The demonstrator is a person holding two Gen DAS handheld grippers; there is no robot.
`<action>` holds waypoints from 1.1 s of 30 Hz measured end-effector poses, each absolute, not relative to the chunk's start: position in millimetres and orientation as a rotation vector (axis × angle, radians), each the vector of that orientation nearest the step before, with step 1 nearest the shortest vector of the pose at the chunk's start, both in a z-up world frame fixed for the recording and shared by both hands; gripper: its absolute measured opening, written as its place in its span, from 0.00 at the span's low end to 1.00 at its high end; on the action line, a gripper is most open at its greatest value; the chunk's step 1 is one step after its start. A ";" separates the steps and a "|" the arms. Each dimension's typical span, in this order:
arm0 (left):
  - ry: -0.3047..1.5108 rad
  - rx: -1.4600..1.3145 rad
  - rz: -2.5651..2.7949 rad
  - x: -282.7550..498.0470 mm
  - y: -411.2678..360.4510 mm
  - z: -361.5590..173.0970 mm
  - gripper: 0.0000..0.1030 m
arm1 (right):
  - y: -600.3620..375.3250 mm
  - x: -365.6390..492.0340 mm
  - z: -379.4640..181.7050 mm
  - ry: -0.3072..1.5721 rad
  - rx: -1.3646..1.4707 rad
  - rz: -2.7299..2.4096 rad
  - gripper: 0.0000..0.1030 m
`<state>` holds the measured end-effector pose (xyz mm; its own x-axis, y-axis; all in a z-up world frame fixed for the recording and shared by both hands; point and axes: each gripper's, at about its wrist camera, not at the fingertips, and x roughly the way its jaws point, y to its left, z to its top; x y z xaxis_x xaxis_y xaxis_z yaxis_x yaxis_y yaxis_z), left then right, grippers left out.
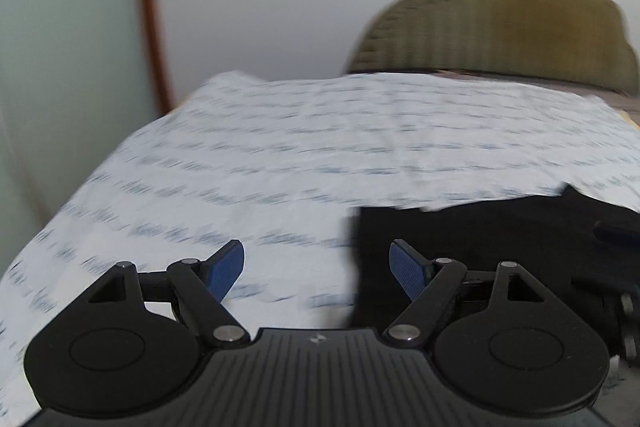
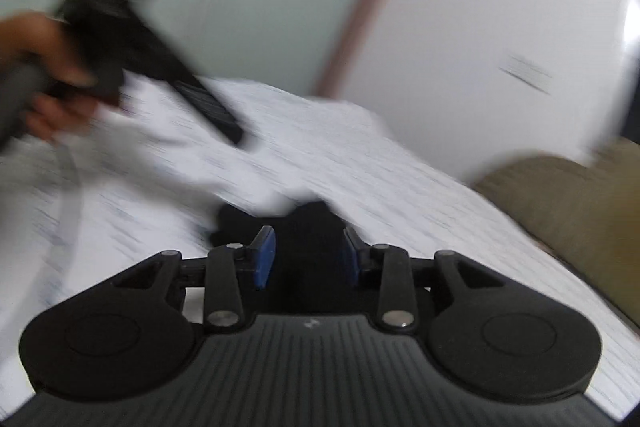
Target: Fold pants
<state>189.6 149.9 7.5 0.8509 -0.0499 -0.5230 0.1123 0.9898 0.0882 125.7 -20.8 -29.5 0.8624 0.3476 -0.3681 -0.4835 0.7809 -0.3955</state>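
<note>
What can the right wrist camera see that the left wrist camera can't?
Only the right wrist view shows the person's hand holding the left hand-held gripper, and black cloth of the pants sitting between the right hand-held gripper's blue pads; whether they press on it is unclear. Only the left wrist view shows the left hand-held gripper's own pads standing wide apart with nothing between them, and a flat spread of the pants. Both show the patterned white sheet, the olive cushion and the white wall.
</note>
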 end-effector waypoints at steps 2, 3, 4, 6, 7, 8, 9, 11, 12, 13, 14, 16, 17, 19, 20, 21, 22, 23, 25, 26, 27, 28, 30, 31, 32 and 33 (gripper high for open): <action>0.530 0.175 -0.126 191.9 119.6 5.1 0.78 | -60.9 138.1 -38.1 0.384 -0.445 0.342 0.31; 0.514 0.211 -0.145 192.4 103.9 2.8 0.78 | -77.9 141.4 -44.2 0.437 -0.395 0.312 0.31; 0.501 0.255 -0.171 193.3 89.4 -1.3 0.82 | -91.4 142.9 -51.2 0.490 -0.345 0.316 0.31; 0.530 0.365 -0.200 198.0 64.5 -17.5 0.89 | -104.2 140.8 -69.1 0.601 -0.303 0.391 0.27; 0.558 0.421 -0.193 200.0 55.8 -28.5 0.89 | -106.0 133.8 -73.3 0.579 -0.321 0.407 0.27; 0.577 0.463 -0.177 200.3 51.0 -39.1 0.89 | -108.2 131.0 -71.4 0.563 -0.338 0.423 0.26; 0.589 0.484 -0.163 199.2 49.5 -47.1 0.89 | -114.8 132.0 -64.7 0.556 -0.325 0.426 0.27; 0.590 0.457 -0.150 195.2 52.7 -47.8 0.89 | -134.8 142.3 -44.5 0.498 -0.264 0.380 0.27; 0.586 0.423 -0.147 194.6 53.4 -42.4 0.89 | -146.6 151.6 -35.3 0.472 -0.243 0.351 0.28; 0.578 0.383 -0.152 194.3 52.0 -35.7 0.89 | -158.3 163.7 -28.9 0.457 -0.222 0.337 0.29; 0.571 0.343 -0.172 195.3 48.6 -29.2 0.89 | -170.7 180.1 -26.0 0.458 -0.189 0.329 0.29; 0.573 0.300 -0.253 197.6 32.9 -22.5 0.89 | -197.9 220.6 -24.1 0.515 -0.067 0.343 0.32; 0.575 0.303 -0.291 197.2 21.4 -23.1 0.89 | -211.1 245.7 -22.3 0.552 -0.001 0.367 0.34; 0.575 0.340 -0.325 195.8 -2.9 -32.8 0.89 | -229.9 279.3 -30.7 0.607 0.114 0.400 0.37; 0.583 0.374 -0.335 194.9 -14.0 -40.7 0.89 | -236.0 293.8 -37.0 0.635 0.145 0.398 0.37; 0.597 0.407 -0.345 193.8 -23.0 -49.7 0.89 | -239.4 304.6 -43.5 0.655 0.163 0.390 0.37; 0.617 0.434 -0.354 192.2 -29.8 -59.3 0.89 | -242.7 313.0 -49.1 0.676 0.183 0.388 0.38; 0.624 0.449 -0.353 189.7 -33.1 -67.5 0.89 | -245.9 322.0 -52.7 0.700 0.213 0.406 0.29; 0.583 0.448 -0.353 181.2 -30.4 -72.9 0.89 | -243.1 329.6 -62.6 0.727 0.222 0.437 0.04; 0.594 0.440 -0.359 181.5 -29.0 -72.7 0.89 | -238.0 328.1 -67.0 0.728 0.187 0.420 0.03; 0.613 0.421 -0.365 183.6 -26.1 -71.1 0.89 | -233.5 329.0 -69.2 0.719 0.145 0.385 0.02; 0.632 0.403 -0.368 185.6 -22.9 -69.1 0.89 | -228.9 328.6 -71.4 0.708 0.115 0.347 0.01; 0.641 0.386 -0.357 185.8 -18.6 -64.7 0.89 | -223.4 329.6 -70.0 0.657 0.064 0.196 0.09; 0.629 0.391 -0.347 183.6 -17.5 -63.1 0.89 | -223.5 324.9 -66.5 0.629 0.072 0.181 0.10; 0.615 0.404 -0.338 181.1 -18.1 -62.3 0.89 | -227.9 315.1 -59.7 0.606 0.108 0.219 0.10; 0.602 0.420 -0.326 179.0 -20.5 -61.8 0.89 | -229.5 303.6 -53.8 0.587 0.135 0.270 0.13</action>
<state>179.0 -20.5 -61.8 0.7782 -0.1720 -0.6040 0.4116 0.8661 0.2837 303.6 -229.5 -53.8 0.7988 0.2891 -0.5276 -0.2129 0.9561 0.2016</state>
